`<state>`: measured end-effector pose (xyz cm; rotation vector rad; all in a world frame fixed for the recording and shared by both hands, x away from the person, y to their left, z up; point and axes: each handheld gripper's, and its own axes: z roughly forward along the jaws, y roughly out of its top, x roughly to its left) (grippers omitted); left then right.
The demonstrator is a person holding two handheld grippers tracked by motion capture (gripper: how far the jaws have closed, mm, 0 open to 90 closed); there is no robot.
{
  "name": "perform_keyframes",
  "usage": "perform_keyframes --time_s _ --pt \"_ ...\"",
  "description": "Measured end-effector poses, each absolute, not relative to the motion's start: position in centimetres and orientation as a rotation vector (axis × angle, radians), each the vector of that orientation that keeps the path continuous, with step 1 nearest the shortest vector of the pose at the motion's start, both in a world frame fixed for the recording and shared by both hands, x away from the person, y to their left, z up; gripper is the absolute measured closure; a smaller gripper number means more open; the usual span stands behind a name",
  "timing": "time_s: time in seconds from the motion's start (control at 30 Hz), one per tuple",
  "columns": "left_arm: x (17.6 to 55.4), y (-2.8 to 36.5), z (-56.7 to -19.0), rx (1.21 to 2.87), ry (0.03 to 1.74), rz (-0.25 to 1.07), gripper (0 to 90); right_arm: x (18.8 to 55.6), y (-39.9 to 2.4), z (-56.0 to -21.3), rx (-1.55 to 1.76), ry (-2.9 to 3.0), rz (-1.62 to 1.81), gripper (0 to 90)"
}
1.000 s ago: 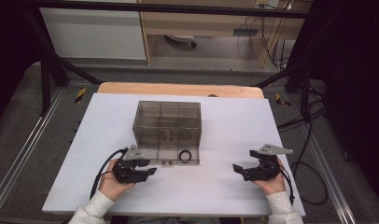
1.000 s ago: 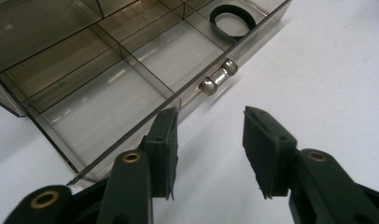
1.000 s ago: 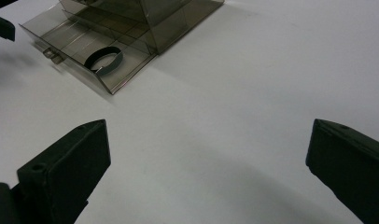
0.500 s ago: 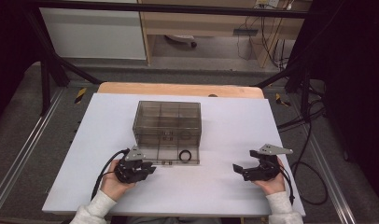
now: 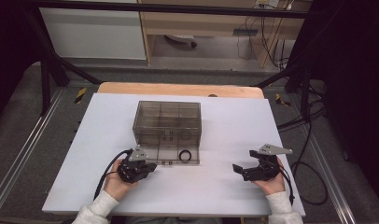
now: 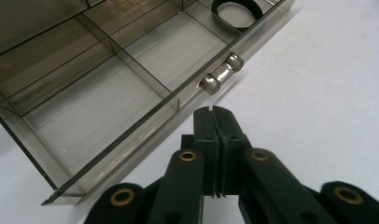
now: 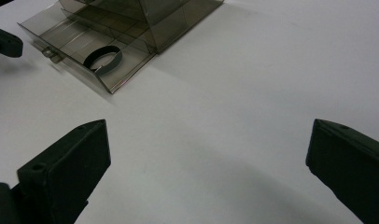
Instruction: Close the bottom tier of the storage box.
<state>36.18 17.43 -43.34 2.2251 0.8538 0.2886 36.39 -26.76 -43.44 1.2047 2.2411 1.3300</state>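
White table (image 5: 225, 196), smoked drawer cabinet (image 5: 168, 120) mid-table. Bottom drawer (image 6: 108, 98) pulled out, black ring (image 6: 235, 14) in its end compartment. Left gripper (image 6: 214, 112) just closed on nothing, short of drawer handle (image 6: 221, 73). Right gripper (image 7: 206, 154) idle, jaws apart. Likely left: pushing drawer shut.

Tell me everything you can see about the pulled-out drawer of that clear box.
The drawer is smoky, see-through plastic, slid out of the bottom of the organizer box toward the person and lying flat on the white table. Thin walls split it into compartments; a black ring lies in one at an end, the others that show look empty. A small shiny bar handle sits on its front wall. The left gripper, jaws together, stops just short of the handle.
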Motion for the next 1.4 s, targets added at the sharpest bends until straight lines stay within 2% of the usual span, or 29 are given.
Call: perform_keyframes --time_s 1.4 --pt "37.4 15.9 -44.4 2.241 0.858 0.341 89.8 36.4 -26.7 -43.5 1.208 2.245 1.323 0.5"
